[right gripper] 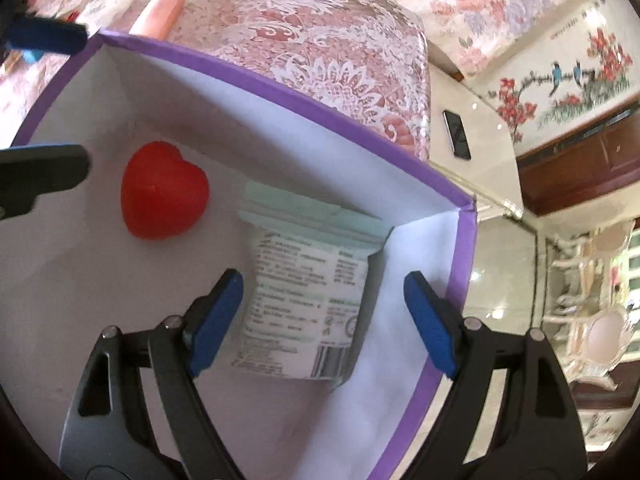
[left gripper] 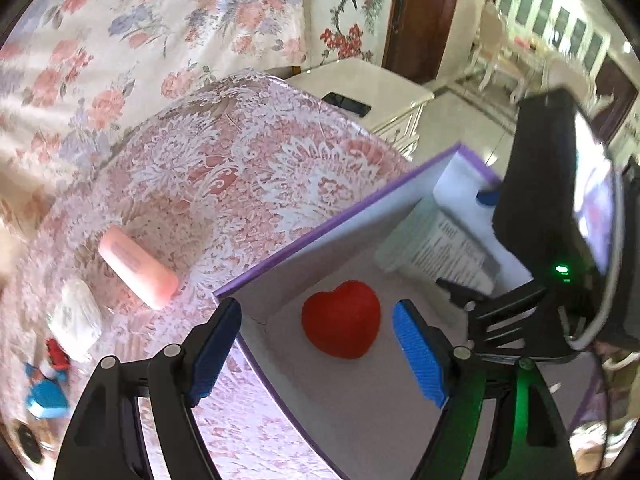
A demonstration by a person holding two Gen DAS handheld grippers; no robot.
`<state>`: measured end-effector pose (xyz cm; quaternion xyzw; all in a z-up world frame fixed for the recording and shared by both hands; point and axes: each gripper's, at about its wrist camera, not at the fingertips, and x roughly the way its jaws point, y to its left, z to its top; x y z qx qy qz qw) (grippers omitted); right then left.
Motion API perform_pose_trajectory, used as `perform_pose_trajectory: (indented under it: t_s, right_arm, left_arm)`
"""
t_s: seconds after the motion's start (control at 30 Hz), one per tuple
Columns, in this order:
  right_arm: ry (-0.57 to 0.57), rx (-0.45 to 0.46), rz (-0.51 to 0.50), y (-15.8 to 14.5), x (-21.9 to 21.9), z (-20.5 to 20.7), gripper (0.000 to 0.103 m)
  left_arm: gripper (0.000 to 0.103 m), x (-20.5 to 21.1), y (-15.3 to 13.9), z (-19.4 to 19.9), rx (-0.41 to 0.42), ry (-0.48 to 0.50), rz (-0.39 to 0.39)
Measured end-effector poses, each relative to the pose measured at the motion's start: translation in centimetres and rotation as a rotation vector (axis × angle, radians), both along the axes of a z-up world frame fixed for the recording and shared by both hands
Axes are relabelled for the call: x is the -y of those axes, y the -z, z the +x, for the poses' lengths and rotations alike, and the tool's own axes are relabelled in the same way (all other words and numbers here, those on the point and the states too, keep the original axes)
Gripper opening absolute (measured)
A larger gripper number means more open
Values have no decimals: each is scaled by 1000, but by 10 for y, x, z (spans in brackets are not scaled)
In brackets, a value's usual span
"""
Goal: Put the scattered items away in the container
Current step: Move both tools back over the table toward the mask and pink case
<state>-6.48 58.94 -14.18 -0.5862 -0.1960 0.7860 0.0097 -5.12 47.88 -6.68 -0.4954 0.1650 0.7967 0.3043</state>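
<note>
A purple-edged white box (left gripper: 320, 236) (right gripper: 280, 92) stands on the lace-covered table. Inside lie a red heart (left gripper: 342, 318) (right gripper: 164, 190) and a printed packet (left gripper: 444, 248) (right gripper: 304, 304). My left gripper (left gripper: 316, 352) is open and empty, straddling the box's near wall just above the heart. My right gripper (right gripper: 324, 324) is open and empty over the packet; its body shows in the left wrist view (left gripper: 560, 216). A pink bar (left gripper: 138, 266) (right gripper: 160, 8), a clear-wrapped white item (left gripper: 76, 314) and a blue-and-red toy (left gripper: 46, 384) lie on the table outside the box.
The table (left gripper: 224, 160) ends at a rounded far edge. Beyond it stands a white cabinet (left gripper: 384, 92) with a black phone (left gripper: 346, 103) (right gripper: 457, 134). Floral curtains hang behind, and dining chairs (right gripper: 592, 320) stand off to the side.
</note>
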Motion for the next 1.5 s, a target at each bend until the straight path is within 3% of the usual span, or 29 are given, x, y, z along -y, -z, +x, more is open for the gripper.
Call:
perform_pose_trajectory:
  t_s: [0.17,0.37,0.57,0.73,0.93,0.97,1.03,1.27,1.5]
  right_arm:
    - [71,-6,-54,-11,8,11,84]
    - [104,7,-44,-20,22,13,84]
    - [198,8,-46,-34,33,16,84]
    - [235,-78,-41,-71,60,7,84]
    - [142,-173,-78,-107,124,-26,85]
    - [120,-171,-90,-107,135,-33,85]
    - [72,-157,-105,-104,159,-49,85]
    - [-43,-56,-138,-72,222,-95,85]
    - [-56,50,-163,-42,238,-126,85]
  left_arm:
    - [81,24,-12,-6,27,-53,87]
    - [81,67,0,-16,85,-125,115]
    - [82,106,18,-29,157,-111,133]
    - [85,145,25,-44,203,-117,156]
    - [87,208,41,-74,275,-232,202]
    - [88,218,43,-79,288,-256,210]
    - [103,239,49,-89,309,-315,226]
    - [103,306,73,-126,385,-538,314]
    - [103,309,94,-159,406,-595,305]
